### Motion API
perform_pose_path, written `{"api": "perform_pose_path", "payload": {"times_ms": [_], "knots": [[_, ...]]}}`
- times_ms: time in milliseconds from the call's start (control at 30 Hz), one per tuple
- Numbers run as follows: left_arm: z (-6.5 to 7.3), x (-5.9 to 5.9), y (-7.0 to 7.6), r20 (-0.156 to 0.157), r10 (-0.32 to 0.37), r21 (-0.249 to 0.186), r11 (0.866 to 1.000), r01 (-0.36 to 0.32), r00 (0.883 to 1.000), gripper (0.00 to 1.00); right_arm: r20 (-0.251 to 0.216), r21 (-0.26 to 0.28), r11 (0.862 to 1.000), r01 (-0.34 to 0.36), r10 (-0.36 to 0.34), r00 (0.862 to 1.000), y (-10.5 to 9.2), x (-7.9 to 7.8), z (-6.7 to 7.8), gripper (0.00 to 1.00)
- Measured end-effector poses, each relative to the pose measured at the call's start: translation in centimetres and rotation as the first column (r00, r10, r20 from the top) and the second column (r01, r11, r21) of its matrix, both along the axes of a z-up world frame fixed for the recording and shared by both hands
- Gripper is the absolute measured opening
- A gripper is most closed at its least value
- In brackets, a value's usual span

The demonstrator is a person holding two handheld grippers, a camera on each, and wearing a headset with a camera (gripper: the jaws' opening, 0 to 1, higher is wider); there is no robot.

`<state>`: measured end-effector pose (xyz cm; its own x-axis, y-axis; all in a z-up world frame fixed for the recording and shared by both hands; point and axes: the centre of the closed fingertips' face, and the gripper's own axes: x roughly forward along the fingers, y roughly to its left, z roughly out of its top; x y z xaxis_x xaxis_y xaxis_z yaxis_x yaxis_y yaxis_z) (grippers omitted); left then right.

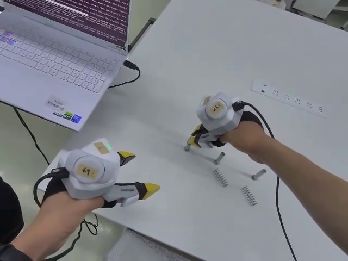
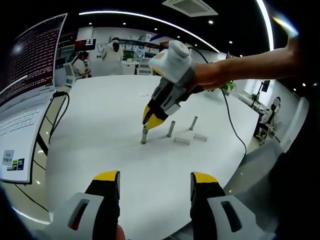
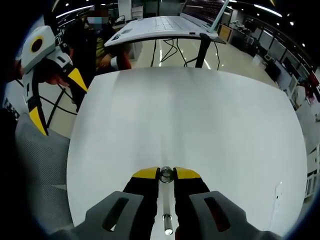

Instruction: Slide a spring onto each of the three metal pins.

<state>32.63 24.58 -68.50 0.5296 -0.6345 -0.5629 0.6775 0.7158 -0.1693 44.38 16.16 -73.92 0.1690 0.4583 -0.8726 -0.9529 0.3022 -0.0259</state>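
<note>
Three uprights stand in a slanting row on the white table [image 1: 217, 54]: the left pin [image 1: 187, 147], the middle pin [image 1: 219, 158] and the right pin [image 1: 259, 174]. All places below are given from the middle pin. Far to its left, beyond the table edge, sits an open laptop [image 1: 60, 60]. Well to its left and nearer the person, the left gripper [image 1: 138, 173] hangs over the table's near edge with its jaws wide apart and nothing between them. Just left of the middle pin, the right gripper [image 1: 194, 138] is tipped down onto the left pin, jaws drawn close around a small round metal piece seen end-on in the right gripper view. I take it for the third spring [image 3: 166, 174]; whether it has passed over the pin's tip cannot be told. Just on the near side of the middle pin, one loose spring [image 1: 220, 177] lies flat. To the right of that lies the second loose spring [image 1: 249, 195], near the bare right pin. Far to the right lies a power strip [image 1: 288, 99]. By my judgement the first of three fittings is in hand. The next move calls for lining the coil's bore up with the pin, lowering it straight, and parting the jaws only once it is seated.
</note>
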Motion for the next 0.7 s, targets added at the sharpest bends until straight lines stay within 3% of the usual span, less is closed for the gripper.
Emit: {"api": "perform_pose_path", "payload": {"times_ms": [700], "knots": [[-0.1, 0.0, 0.5, -0.003, 0.015, -0.001, 1.000, -0.015, 1.000, 0.51, -0.007, -0.028, 1.000, 0.004, -0.004, 1.000, 0.2, 0.2, -2.5, 0.09]]}}
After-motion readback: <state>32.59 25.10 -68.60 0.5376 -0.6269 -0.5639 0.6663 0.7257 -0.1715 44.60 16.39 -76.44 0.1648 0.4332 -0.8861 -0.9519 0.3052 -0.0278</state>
